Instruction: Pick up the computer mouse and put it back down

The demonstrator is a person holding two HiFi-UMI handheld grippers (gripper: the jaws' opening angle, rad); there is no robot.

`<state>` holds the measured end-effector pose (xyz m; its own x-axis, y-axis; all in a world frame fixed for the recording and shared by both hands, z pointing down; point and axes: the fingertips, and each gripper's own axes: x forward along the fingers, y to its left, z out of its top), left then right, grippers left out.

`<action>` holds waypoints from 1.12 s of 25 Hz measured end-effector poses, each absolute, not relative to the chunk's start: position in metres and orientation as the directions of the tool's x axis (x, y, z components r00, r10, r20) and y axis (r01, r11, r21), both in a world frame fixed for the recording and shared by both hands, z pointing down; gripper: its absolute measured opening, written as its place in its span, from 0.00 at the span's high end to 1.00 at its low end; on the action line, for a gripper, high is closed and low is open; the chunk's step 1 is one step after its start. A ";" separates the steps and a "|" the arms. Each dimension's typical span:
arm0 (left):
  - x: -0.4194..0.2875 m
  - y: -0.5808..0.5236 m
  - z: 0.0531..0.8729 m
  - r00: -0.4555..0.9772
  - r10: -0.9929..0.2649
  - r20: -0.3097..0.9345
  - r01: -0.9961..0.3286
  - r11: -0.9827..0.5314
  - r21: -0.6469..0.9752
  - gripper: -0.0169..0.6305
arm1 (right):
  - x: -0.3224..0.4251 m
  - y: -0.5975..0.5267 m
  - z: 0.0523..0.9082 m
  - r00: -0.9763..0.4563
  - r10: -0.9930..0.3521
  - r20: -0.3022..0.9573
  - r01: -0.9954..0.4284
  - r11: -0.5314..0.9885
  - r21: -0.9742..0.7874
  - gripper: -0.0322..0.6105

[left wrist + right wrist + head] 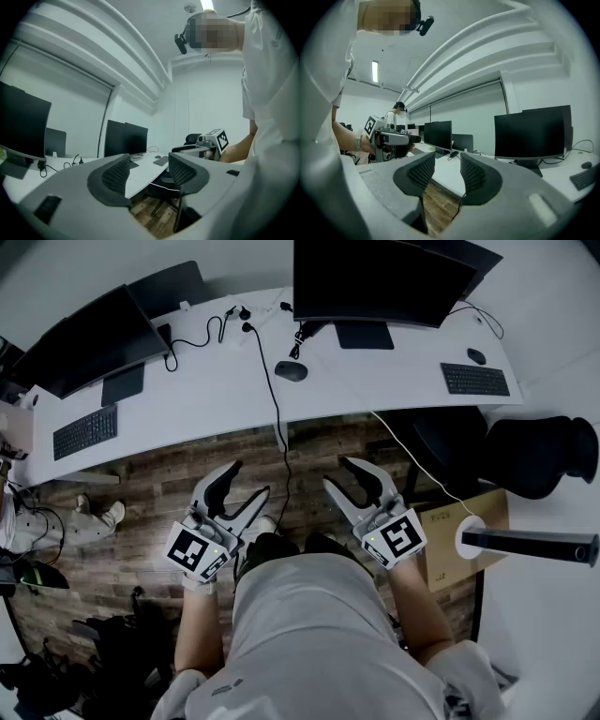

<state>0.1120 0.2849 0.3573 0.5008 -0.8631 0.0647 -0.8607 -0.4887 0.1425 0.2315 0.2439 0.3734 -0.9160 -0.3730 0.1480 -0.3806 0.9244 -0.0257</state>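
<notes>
While short of the mouse (pixel 291 370), left claw (pixel 249 479) spread, right claw (pixel 337 472) narrowly apart.

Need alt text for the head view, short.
Seen from above, a person holds the left gripper and right gripper, both empty, short of a white desk where a dark computer mouse lies near a black monitor.

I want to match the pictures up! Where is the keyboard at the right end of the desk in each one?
Head view: the keyboard lies at the upper right, on the right end of the desk.
Left gripper view: keyboard just below the middle, right of the monitor's foot.
Right gripper view: keyboard low at the right edge, partly cut off.
Shared landmark: the big black monitor beside it.
</notes>
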 end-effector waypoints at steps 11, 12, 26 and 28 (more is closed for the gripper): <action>0.022 0.281 0.373 0.500 -0.863 0.066 -0.857 -0.483 0.180 0.61 | 0.139 0.235 0.383 -0.914 -0.363 0.180 -0.372 0.928 -0.018 0.68; 0.015 0.281 0.375 0.499 -0.864 0.071 -0.857 -0.480 0.186 0.61 | 0.132 0.233 0.384 -0.914 -0.361 0.183 -0.370 0.929 -0.017 0.68; -0.041 0.224 0.401 0.451 -0.882 0.135 -0.880 -0.413 0.236 0.61 | 0.076 0.145 0.415 -0.917 -0.295 0.268 -0.307 0.952 -0.005 0.68; -0.047 0.206 0.403 0.438 -0.887 0.145 -0.885 -0.397 0.244 0.61 | 0.068 0.124 0.422 -0.920 -0.270 0.284 -0.284 0.959 -0.009 0.68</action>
<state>-0.0465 0.2058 0.4029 0.4378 -0.8872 0.1454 -0.8849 -0.3966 0.2443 0.0681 0.1243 0.4223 -0.9201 -0.2696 0.2842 -0.2837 0.9589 -0.0087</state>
